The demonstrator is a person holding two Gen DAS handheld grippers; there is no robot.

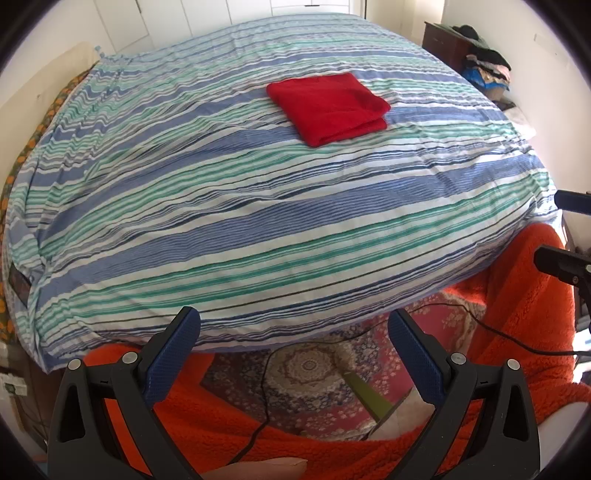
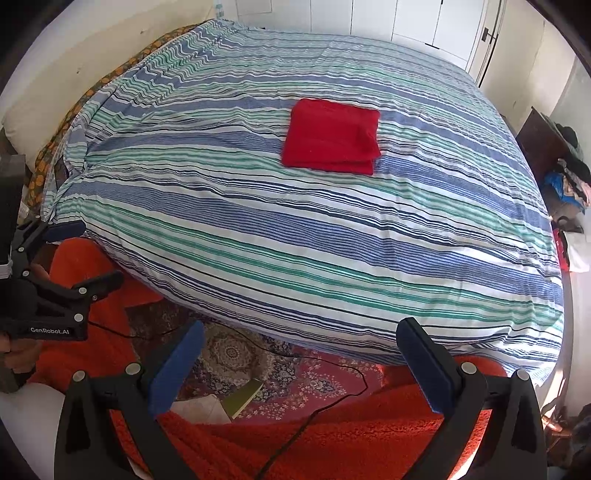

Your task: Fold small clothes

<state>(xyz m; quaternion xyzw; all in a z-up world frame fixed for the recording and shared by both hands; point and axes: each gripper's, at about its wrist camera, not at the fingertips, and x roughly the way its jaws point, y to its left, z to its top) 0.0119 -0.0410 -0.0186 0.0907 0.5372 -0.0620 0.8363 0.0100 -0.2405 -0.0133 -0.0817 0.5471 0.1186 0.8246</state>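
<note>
A red garment [image 1: 328, 107] lies folded into a neat square on the striped bedspread [image 1: 221, 229], toward the far middle of the bed. It also shows in the right wrist view [image 2: 332, 136]. My left gripper [image 1: 293, 325] is open and empty, held back off the near edge of the bed, far from the garment. My right gripper [image 2: 303, 332] is open and empty too, also off the near edge. The left gripper also shows at the left of the right wrist view [image 2: 85, 251], and the right gripper's fingers [image 1: 561, 229] show at the right edge of the left wrist view.
An orange fleece blanket [image 1: 517, 295] and a patterned rug [image 1: 314, 369] lie below the bed's near edge, with a black cable [image 1: 266, 398] across them. A dark cabinet piled with clothes [image 1: 476, 51] stands at the far right. White closet doors [image 2: 406, 26] are behind the bed.
</note>
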